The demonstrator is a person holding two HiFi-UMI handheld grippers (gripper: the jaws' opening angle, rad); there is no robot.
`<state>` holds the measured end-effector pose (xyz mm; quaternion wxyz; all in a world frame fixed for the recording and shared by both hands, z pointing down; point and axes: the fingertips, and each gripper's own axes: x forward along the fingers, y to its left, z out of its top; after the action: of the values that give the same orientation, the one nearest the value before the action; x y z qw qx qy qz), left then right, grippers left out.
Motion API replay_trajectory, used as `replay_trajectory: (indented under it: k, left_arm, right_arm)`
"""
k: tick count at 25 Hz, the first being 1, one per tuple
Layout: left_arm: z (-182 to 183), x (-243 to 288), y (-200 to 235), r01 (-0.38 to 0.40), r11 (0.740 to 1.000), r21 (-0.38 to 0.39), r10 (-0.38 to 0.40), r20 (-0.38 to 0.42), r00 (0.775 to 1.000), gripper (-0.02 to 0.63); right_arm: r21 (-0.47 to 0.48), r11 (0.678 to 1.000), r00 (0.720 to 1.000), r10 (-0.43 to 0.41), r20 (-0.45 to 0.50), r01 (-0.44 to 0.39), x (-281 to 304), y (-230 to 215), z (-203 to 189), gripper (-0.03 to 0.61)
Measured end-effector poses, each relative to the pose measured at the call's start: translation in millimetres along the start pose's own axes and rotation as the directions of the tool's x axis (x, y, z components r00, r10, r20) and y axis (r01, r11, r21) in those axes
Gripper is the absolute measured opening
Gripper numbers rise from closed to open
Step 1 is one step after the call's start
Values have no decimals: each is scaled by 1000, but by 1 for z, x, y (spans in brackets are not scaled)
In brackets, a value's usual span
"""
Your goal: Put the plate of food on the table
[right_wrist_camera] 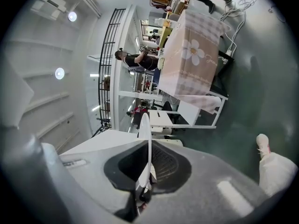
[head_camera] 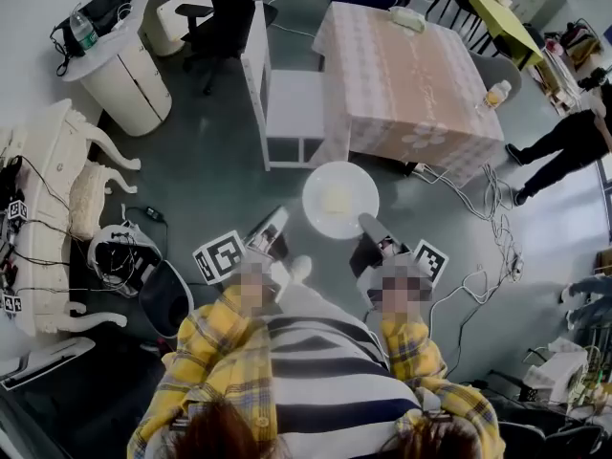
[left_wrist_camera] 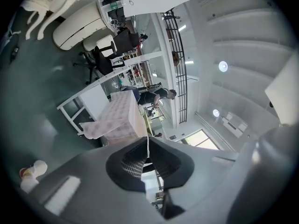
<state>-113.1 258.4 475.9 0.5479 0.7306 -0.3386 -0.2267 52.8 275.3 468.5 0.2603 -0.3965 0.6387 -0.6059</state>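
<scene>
A round white plate (head_camera: 325, 182) with a pale piece of food (head_camera: 337, 200) hangs level above the grey floor, in front of my body. My left gripper (head_camera: 282, 216) is shut on the plate's left rim, my right gripper (head_camera: 367, 223) on its right rim. In the left gripper view the plate (left_wrist_camera: 148, 146) is a thin edge pinched in my left gripper (left_wrist_camera: 148, 161). The right gripper view has the plate (right_wrist_camera: 145, 129) edge-on in my right gripper (right_wrist_camera: 148, 166). The table (head_camera: 411, 75) with a pink checked cloth stands just beyond the plate, also seen as the table (left_wrist_camera: 122, 120) and the table (right_wrist_camera: 191, 55).
A white chair (head_camera: 287, 103) stands at the table's left side. A bottle (head_camera: 495, 94) and a box (head_camera: 406, 17) sit on the table. Cables (head_camera: 483, 208) trail over the floor at right. A person in black (head_camera: 564, 142) stands far right. White furniture (head_camera: 57, 208) lines the left.
</scene>
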Motion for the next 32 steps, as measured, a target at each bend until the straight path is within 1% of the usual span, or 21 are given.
replay_trajectory:
  k: [4, 9, 12, 16, 21, 25, 32]
  left_arm:
    - [30, 21, 9, -23, 998, 52, 23, -13, 1000, -8]
    - [63, 55, 15, -29, 997, 68, 30, -16, 999, -8]
    - [80, 76, 16, -25, 996, 80, 26, -8, 1000, -6]
    - [92, 105, 23, -31, 996, 85, 32, -18, 999, -6]
    - [106, 138, 22, -13, 996, 85, 15, -17, 1000, -8]
    - [116, 154, 22, -20, 995, 95, 23, -27, 999, -3]
    - [135, 183, 33, -37, 996, 79, 41, -48, 998, -2]
  right_arm:
    - [-6, 1000, 1000, -14, -7, 14, 35, -2, 20, 6]
    - [16, 1000, 1000, -26, 3, 26, 73, -4, 49, 8]
    - [4, 1000, 1000, -30, 6, 30, 94, -3, 66, 8]
    - [2, 1000, 1000, -19, 1, 19, 120, -1, 88, 8]
    - [-6, 1000, 1000, -9, 9, 9, 139, 2, 112, 8]
    - [-7, 1000, 1000, -3, -1, 3, 153, 5, 120, 8]
    - [2, 1000, 1000, 7, -5, -7, 183, 6, 135, 8]
